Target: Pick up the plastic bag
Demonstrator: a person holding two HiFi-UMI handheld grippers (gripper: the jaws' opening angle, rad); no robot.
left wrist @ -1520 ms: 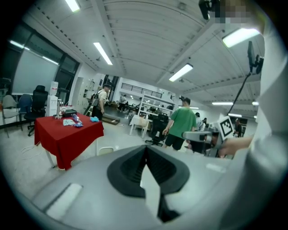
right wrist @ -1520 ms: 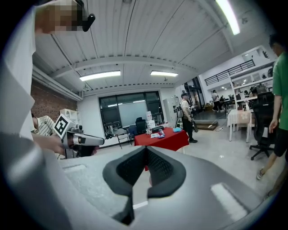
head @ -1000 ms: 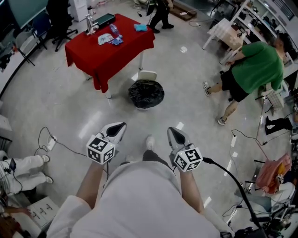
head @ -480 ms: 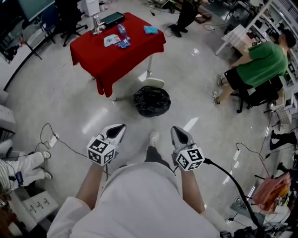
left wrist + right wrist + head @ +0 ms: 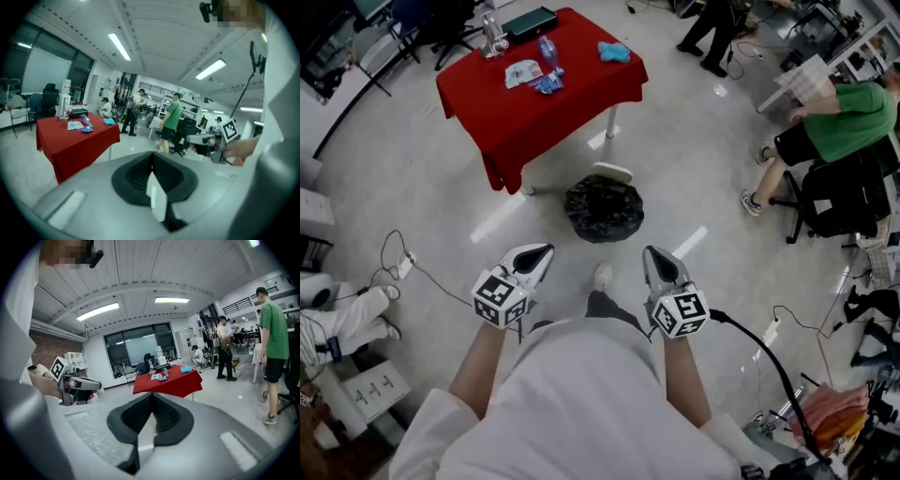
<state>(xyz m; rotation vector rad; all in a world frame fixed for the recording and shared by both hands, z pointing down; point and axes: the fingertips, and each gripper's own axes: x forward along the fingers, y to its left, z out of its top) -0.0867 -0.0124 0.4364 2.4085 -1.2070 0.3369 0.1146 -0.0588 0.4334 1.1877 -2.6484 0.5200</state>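
Your left tool [image 5: 542, 253] & right tool [image 5: 651, 255]: shut, empty; plastic bag [image 5: 602, 208] at 12 o'clock on floor [image 5: 712, 159], prob. light, soft, slippery. Pinch top fold.

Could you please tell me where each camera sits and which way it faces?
Head view: on the person's head, down at the black plastic bag on the floor; arms, left gripper and right gripper show.
Left gripper view: on the left gripper, facing across the room toward the red-clothed table; shut fingers show.
Right gripper view: on the right gripper, same aim; shut fingers show.
Shared: both gripper views show that table.
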